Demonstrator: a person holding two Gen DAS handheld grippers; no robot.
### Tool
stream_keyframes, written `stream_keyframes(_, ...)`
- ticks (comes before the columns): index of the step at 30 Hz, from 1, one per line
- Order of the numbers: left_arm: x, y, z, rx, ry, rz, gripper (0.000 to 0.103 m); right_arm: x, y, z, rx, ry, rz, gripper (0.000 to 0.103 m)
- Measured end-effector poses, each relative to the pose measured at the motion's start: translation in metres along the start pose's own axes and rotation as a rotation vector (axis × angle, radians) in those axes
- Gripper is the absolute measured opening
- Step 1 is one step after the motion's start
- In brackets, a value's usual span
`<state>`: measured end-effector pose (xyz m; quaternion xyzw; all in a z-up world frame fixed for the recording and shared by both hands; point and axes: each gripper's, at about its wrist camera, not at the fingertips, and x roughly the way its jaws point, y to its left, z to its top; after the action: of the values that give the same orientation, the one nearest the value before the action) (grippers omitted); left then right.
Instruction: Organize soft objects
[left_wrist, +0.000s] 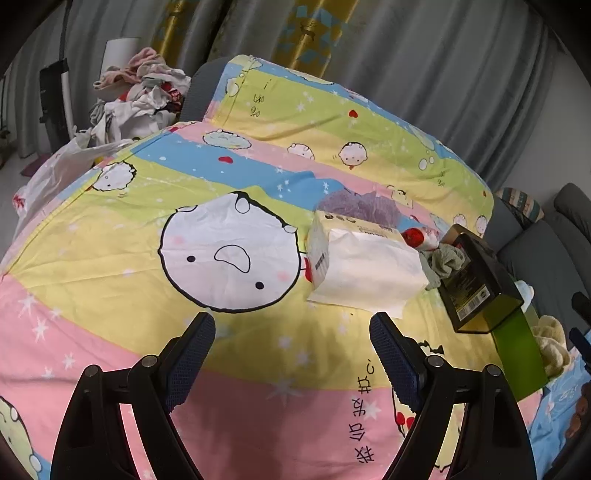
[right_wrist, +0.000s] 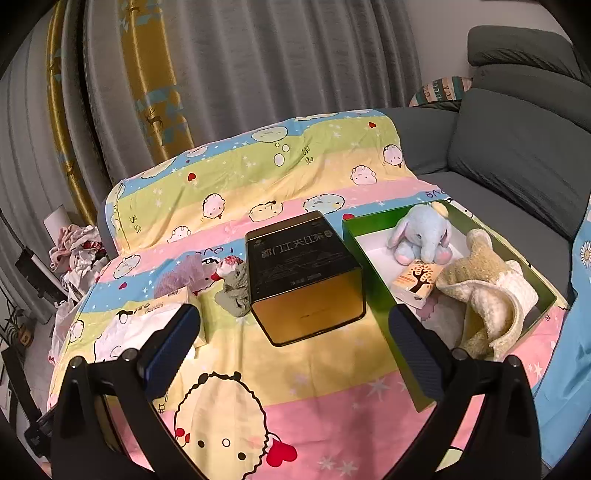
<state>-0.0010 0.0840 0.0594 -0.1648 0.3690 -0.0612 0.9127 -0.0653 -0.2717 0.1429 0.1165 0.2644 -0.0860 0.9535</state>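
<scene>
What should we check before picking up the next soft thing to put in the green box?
1. Left gripper open and empty: ok.
2. Right gripper open and empty: ok.
3. Green box has room left: ok, though the blue elephant, cream towel and small orange packet already fill much of it.
4. Soft things still outside: not ok. The tissue pack, green cloth and purple fluffy thing lie on the blanket.
5. Black tin clear of the path: cannot tell; it sits between the cloth and the box.
</scene>
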Motion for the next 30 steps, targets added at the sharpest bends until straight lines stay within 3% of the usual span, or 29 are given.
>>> stream_keyframes(30, 0.007, -0.025, -0.01, 0.096, 0.048, -0.016, 0.086, 0.004, -0.033, 0.007, 0.108, 0.017, -0.004, 0.102)
